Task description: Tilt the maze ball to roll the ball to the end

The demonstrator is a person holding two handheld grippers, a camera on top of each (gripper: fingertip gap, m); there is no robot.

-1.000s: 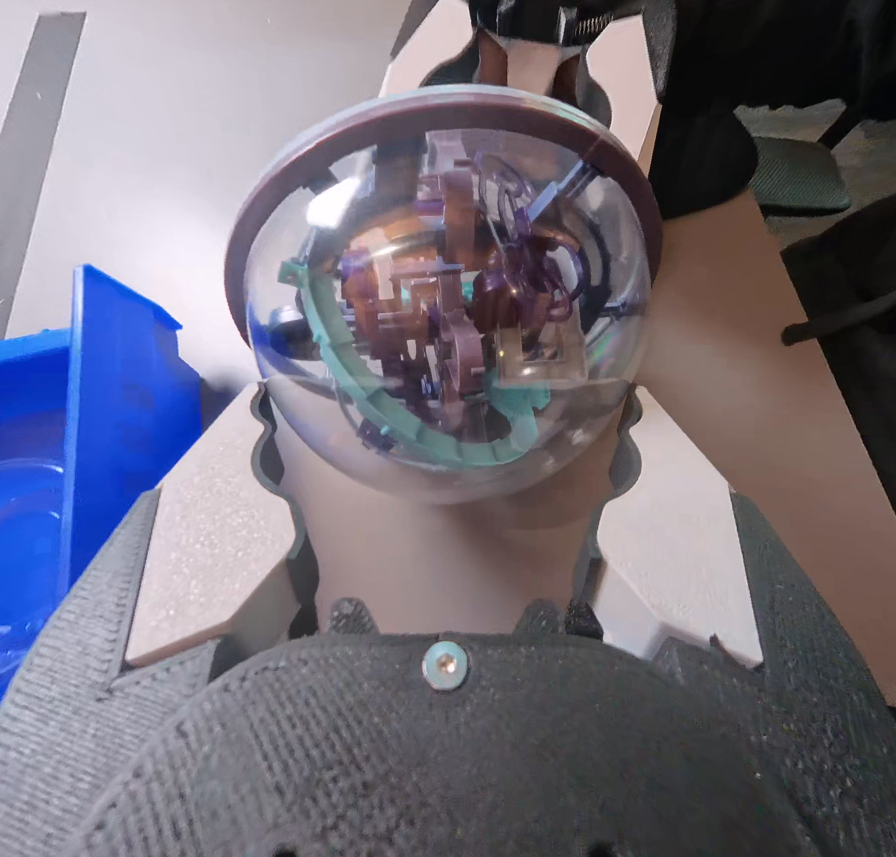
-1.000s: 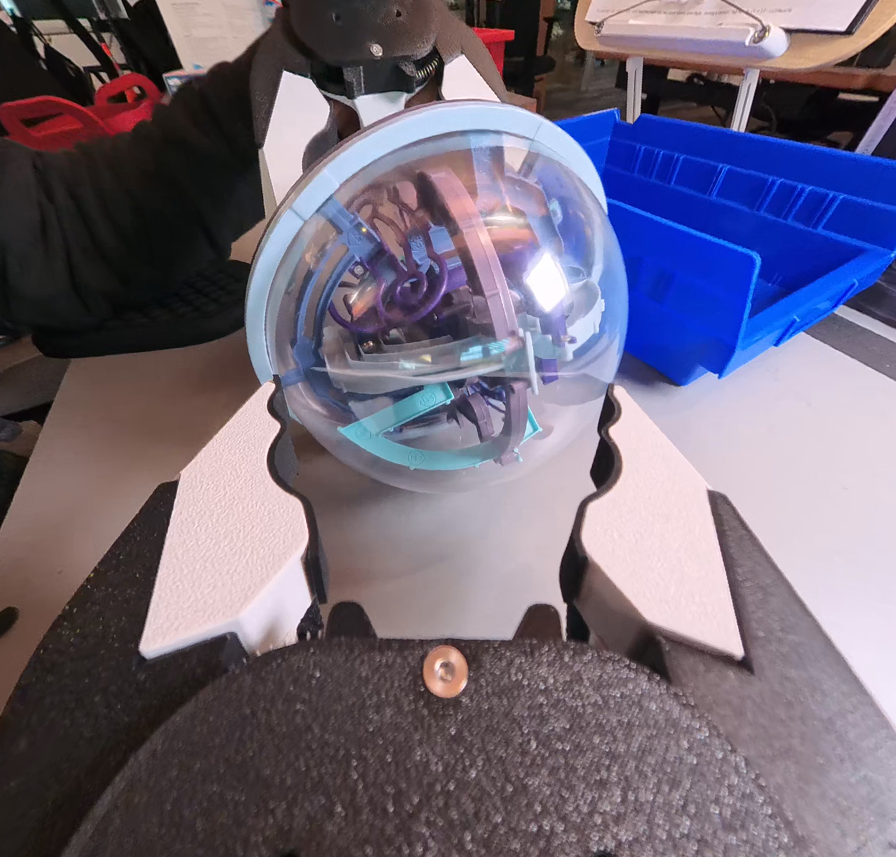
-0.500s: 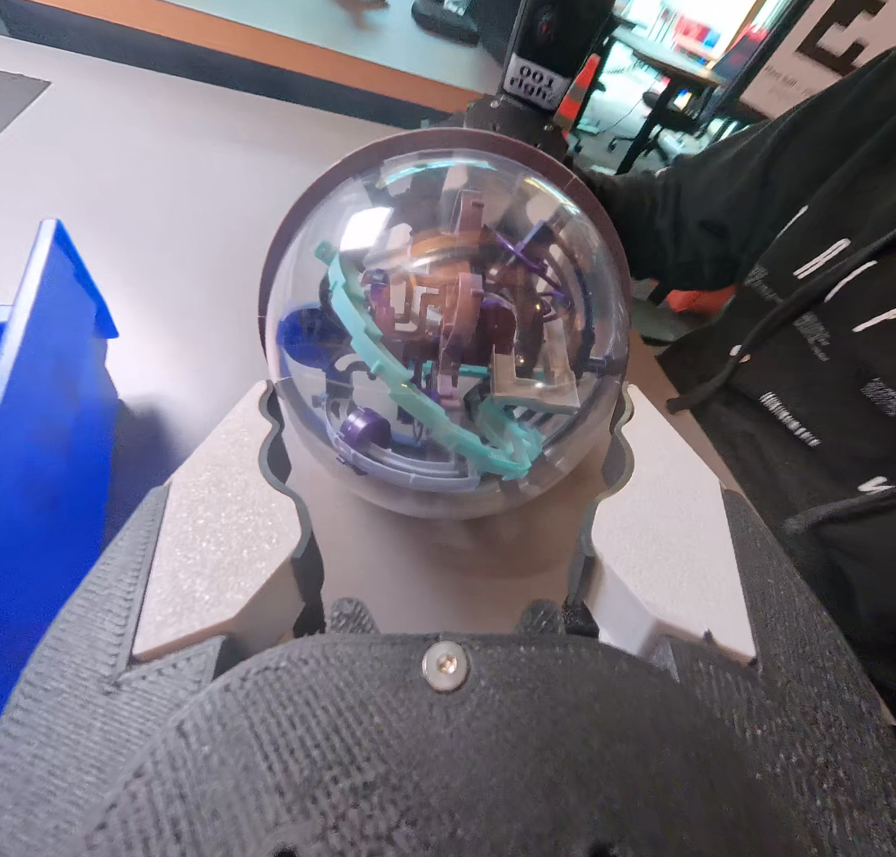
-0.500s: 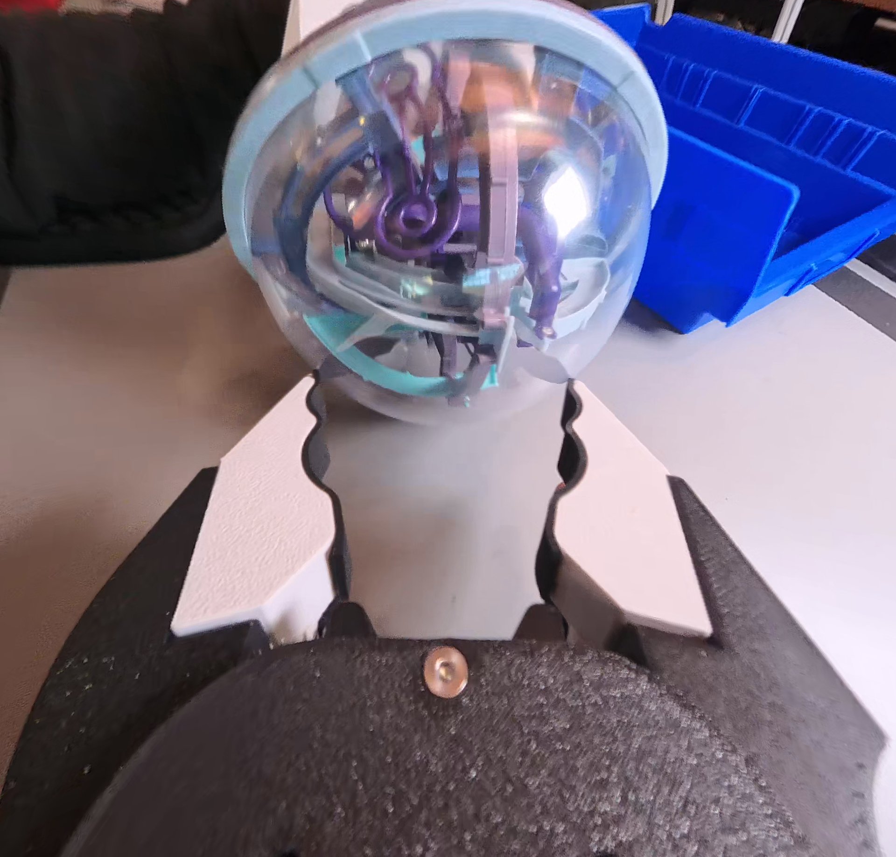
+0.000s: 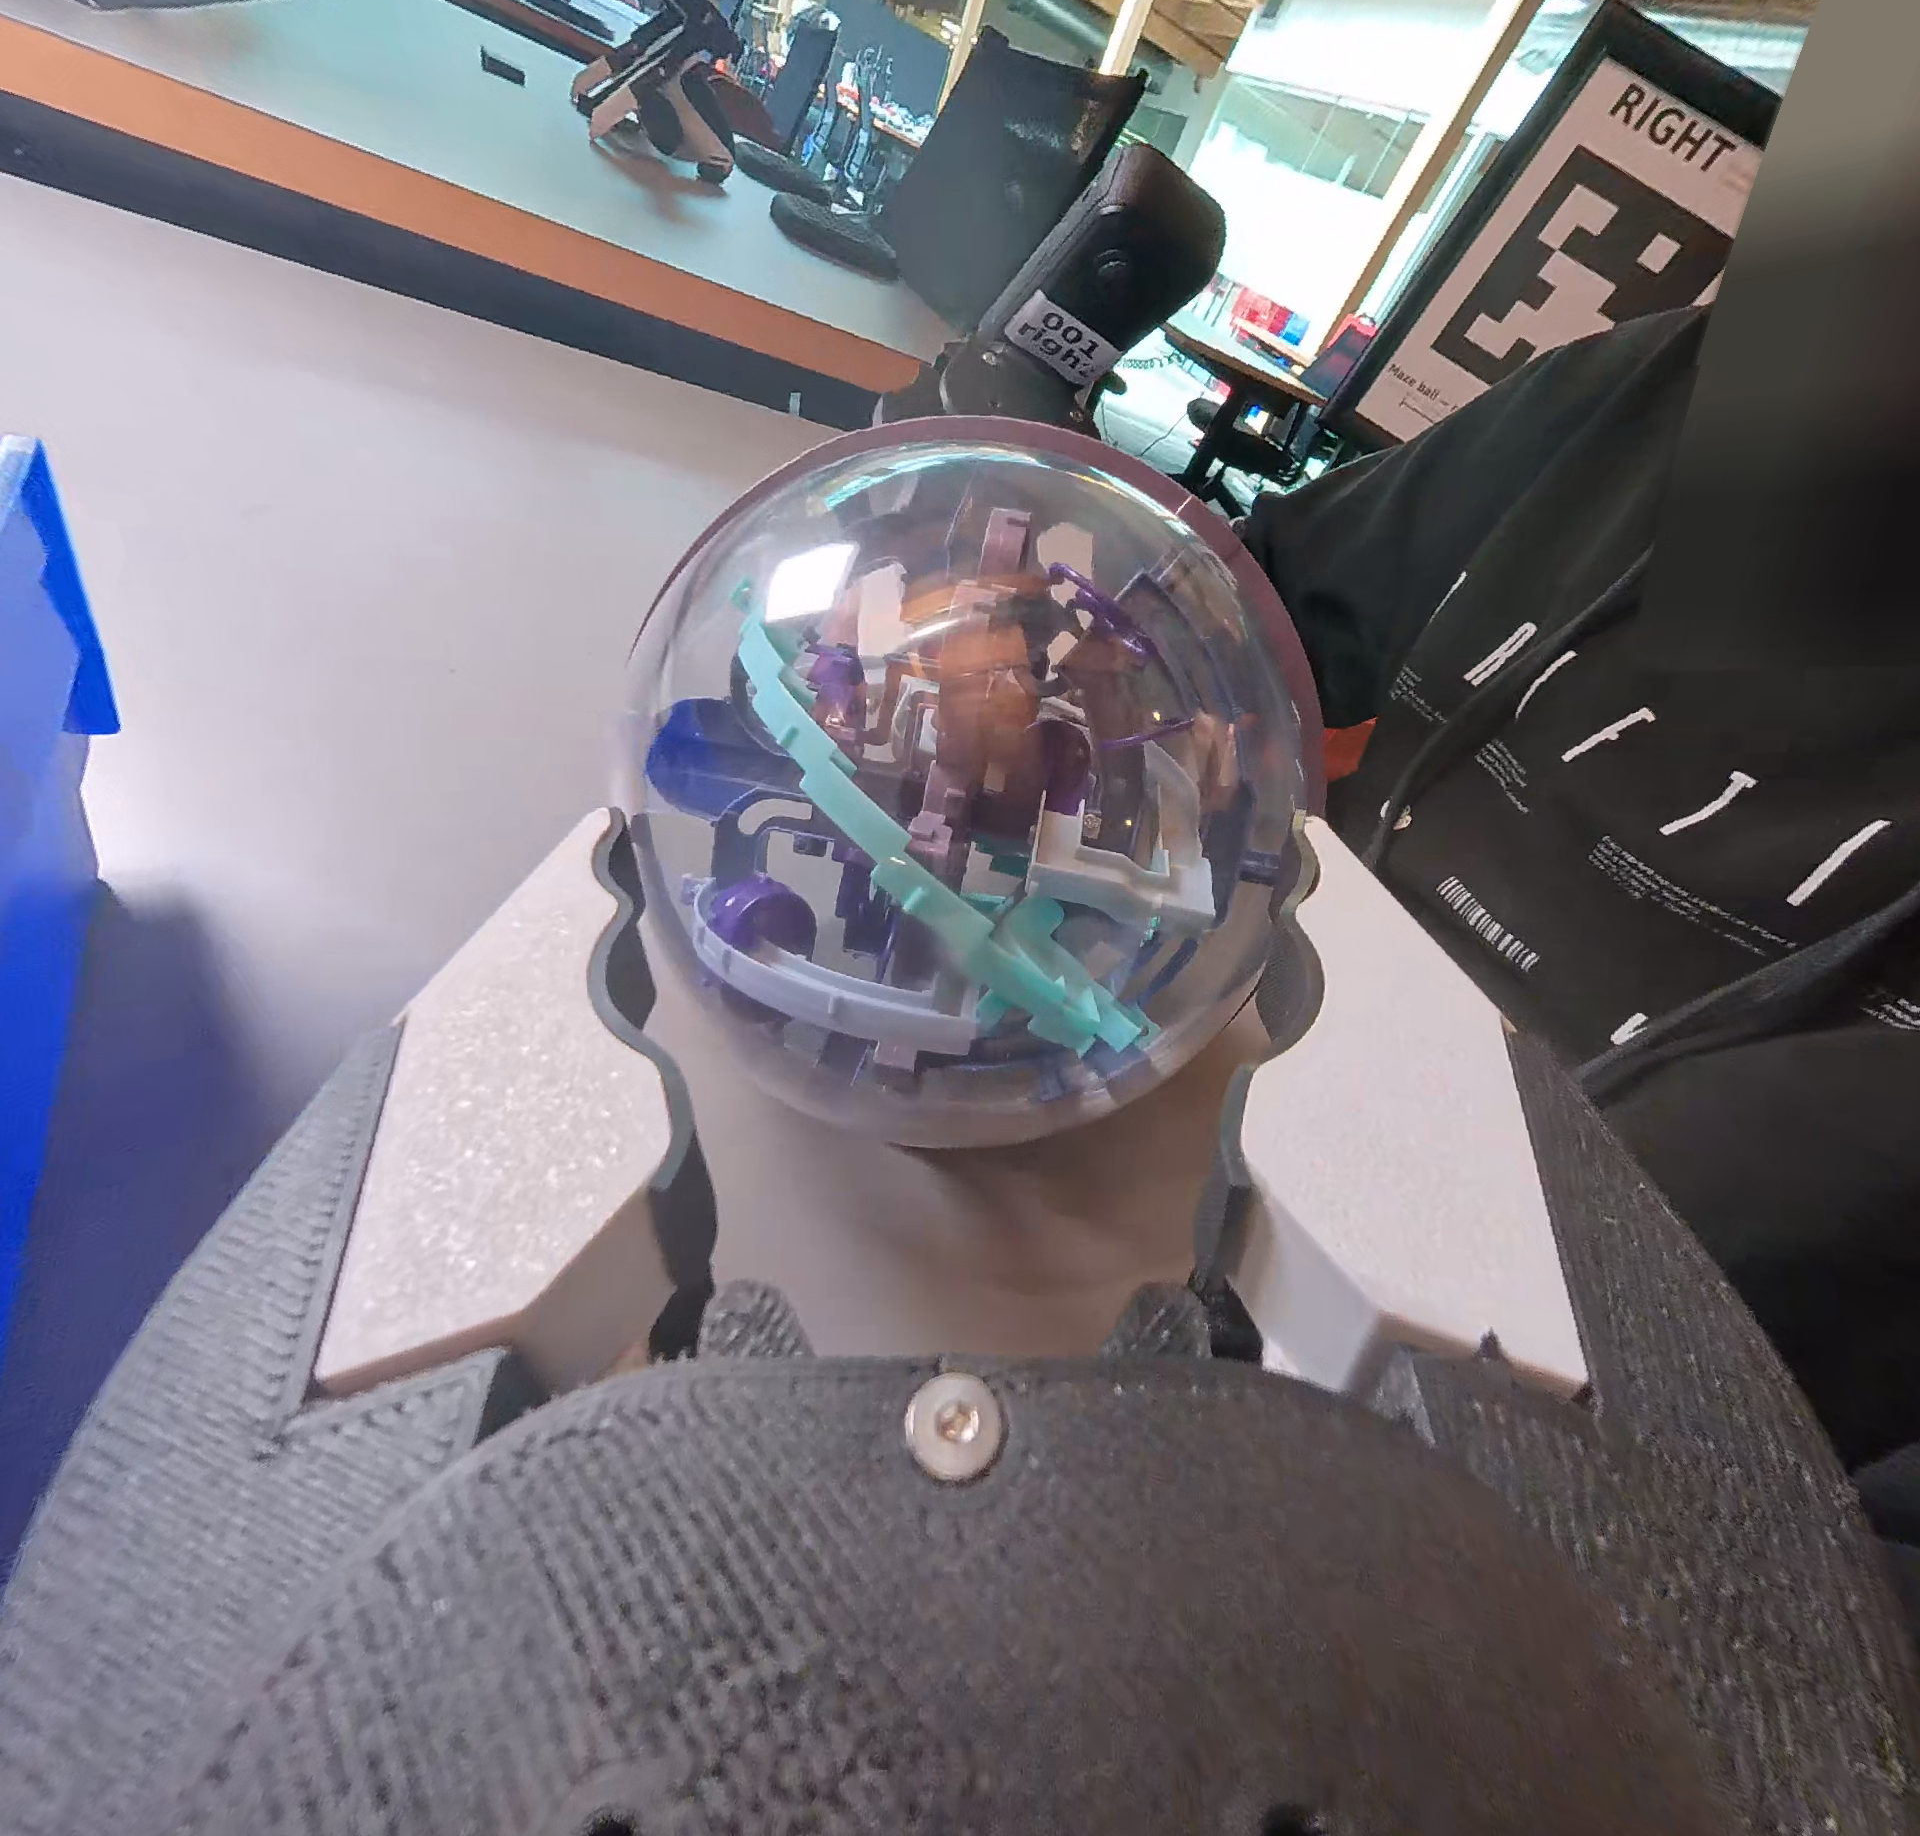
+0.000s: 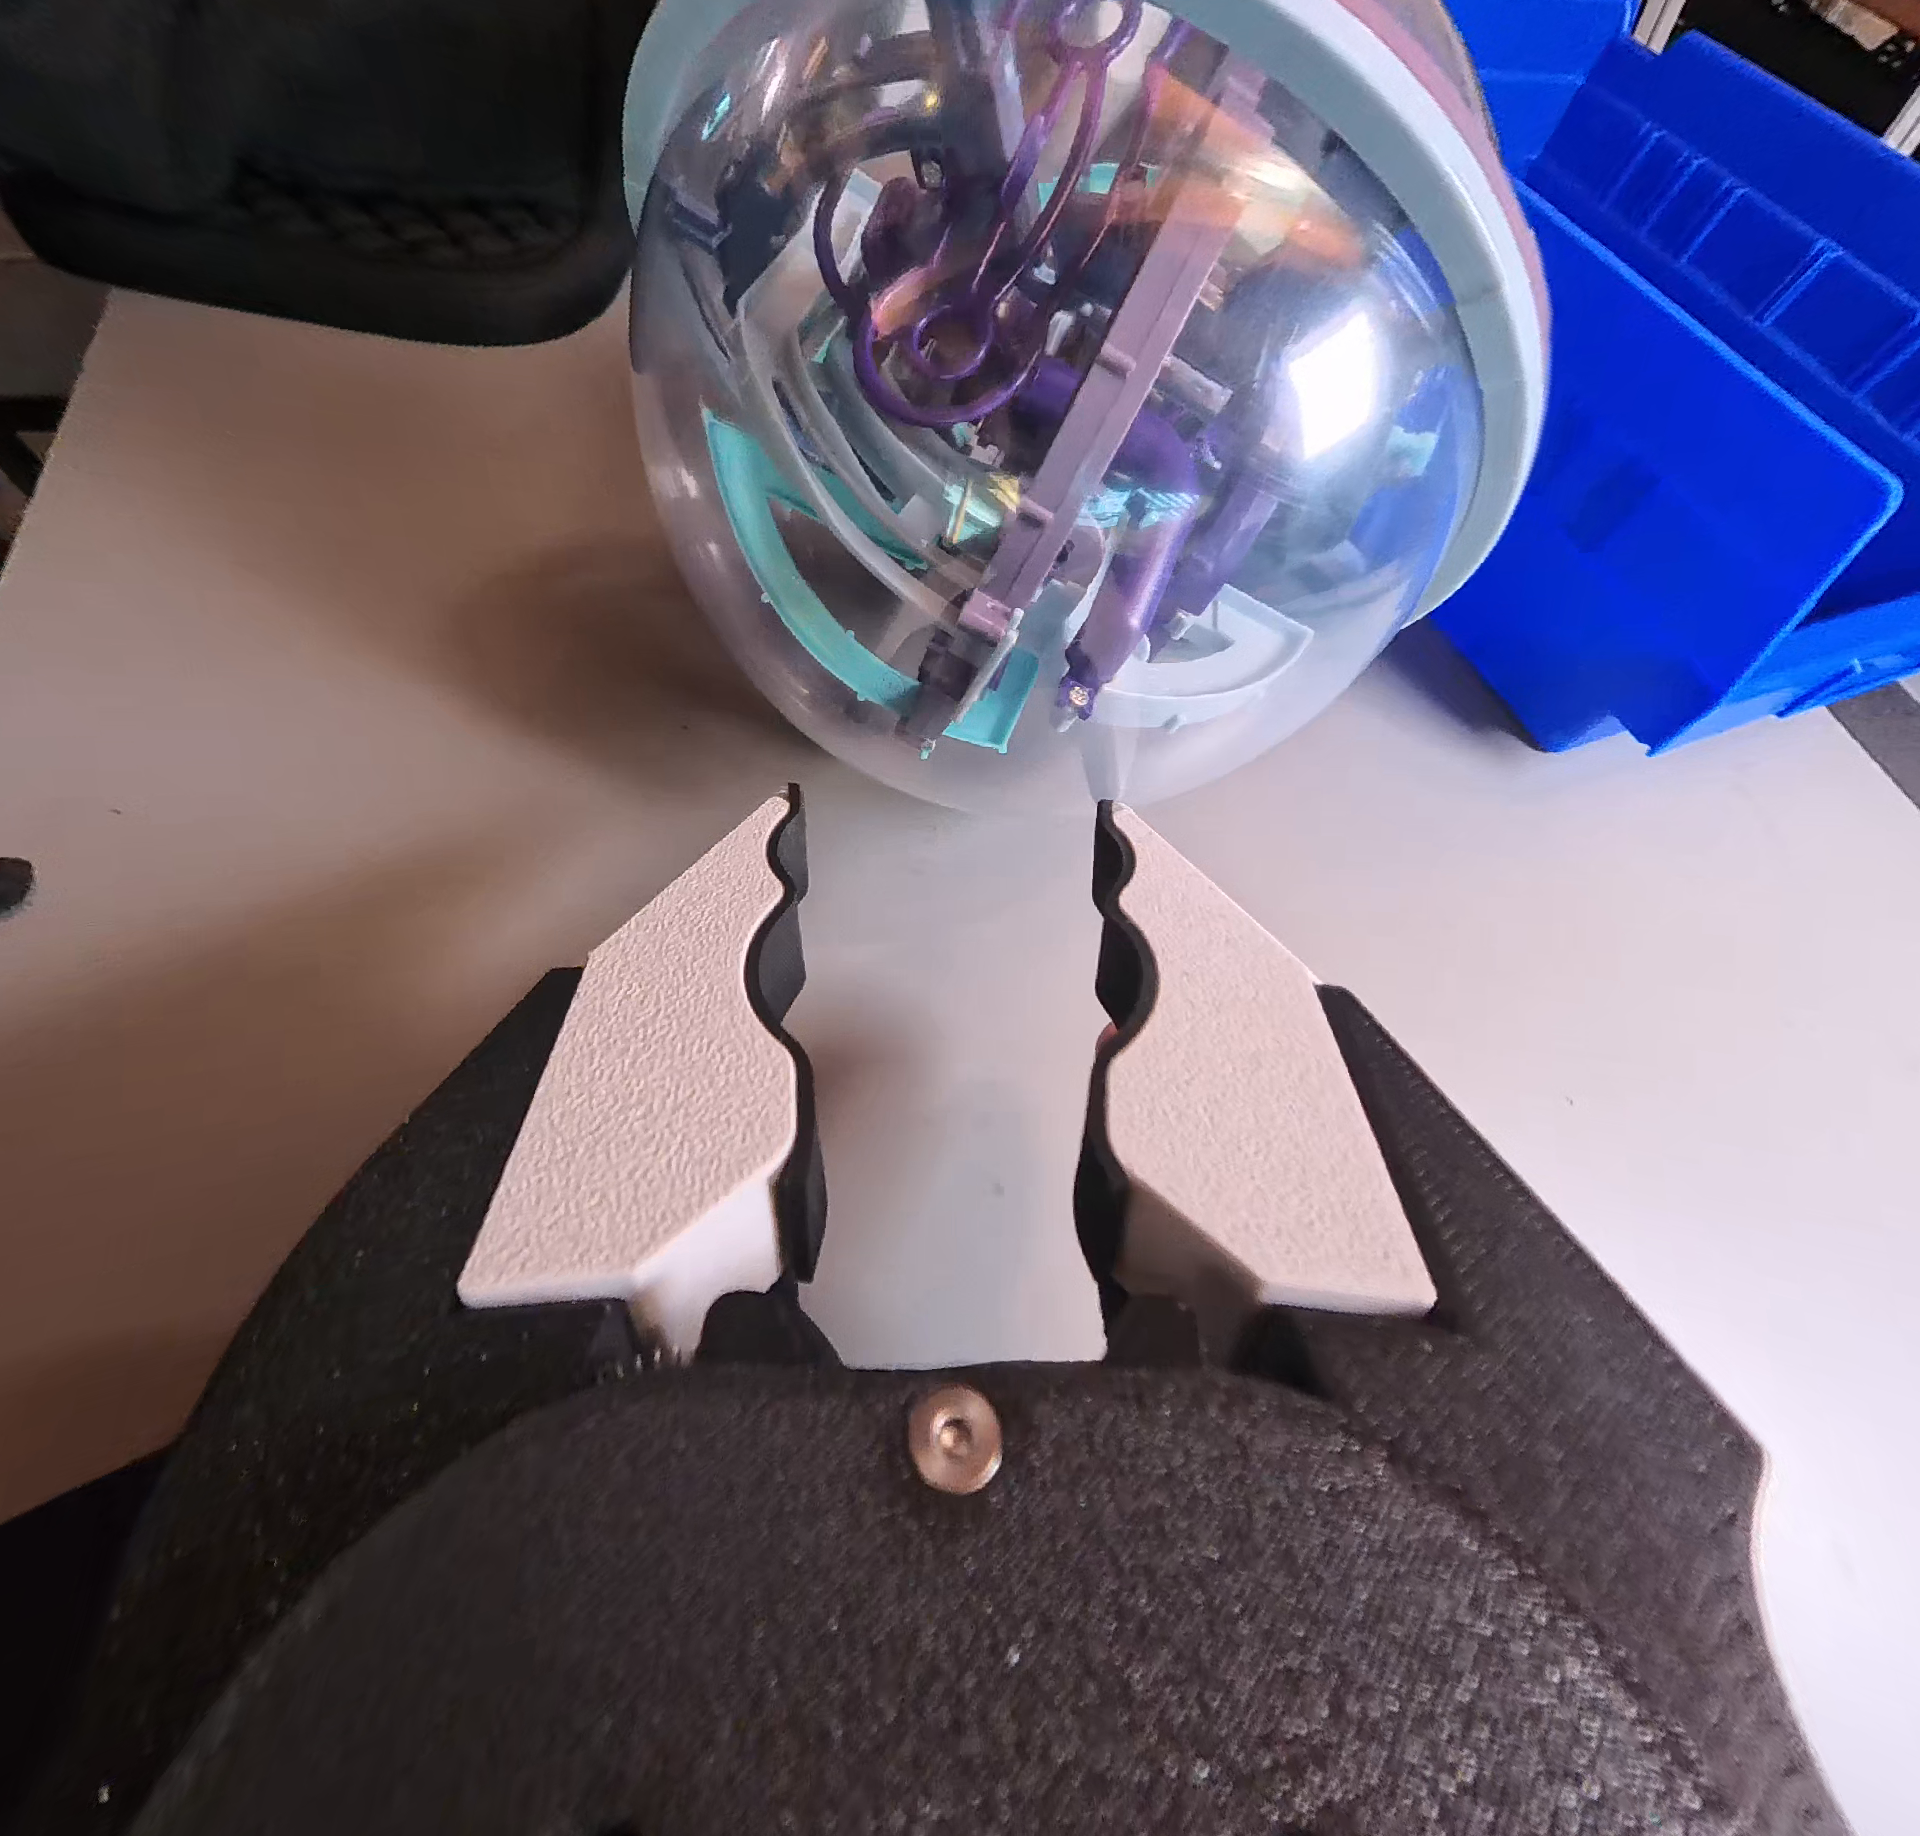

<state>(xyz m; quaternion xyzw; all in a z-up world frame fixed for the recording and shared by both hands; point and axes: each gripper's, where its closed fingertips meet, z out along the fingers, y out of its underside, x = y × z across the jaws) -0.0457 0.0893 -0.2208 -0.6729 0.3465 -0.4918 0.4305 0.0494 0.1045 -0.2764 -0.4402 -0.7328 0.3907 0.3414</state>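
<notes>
Pale tabletop [image 5: 312, 560] fills the left wrist view, with an orange-edged bench and workshop clutter far off toward 12 o'clock. At 9 o'clock stands the edge of a blue bin [image 5: 42, 643]. At the centre the maze ball [image 5: 966, 778], a clear sphere with teal, purple and brown tracks inside, sits between the fingers of the left gripper [image 5: 951, 851]; both dark wavy pads press against its sides, so it is clenched on the sphere. Behind the ball, at 1 o'clock, part of the other gripper's dark body shows, and at 3 o'clock a person's black printed sweatshirt [image 5: 1621, 747].

From the right wrist view, a dark sleeve [image 6: 291, 103] lies at 10 o'clock over the white table [image 6: 312, 747]. The maze ball [image 6: 1060, 384] fills 12 o'clock, its pale blue rim tilted. The right gripper [image 6: 945, 810] is released: its two white fingers stand apart with bare table between them, and their tips lie at the sphere's lower edge without clamping it. The blue bin [image 6: 1714, 384] sits at 2 o'clock, just beside the ball.
</notes>
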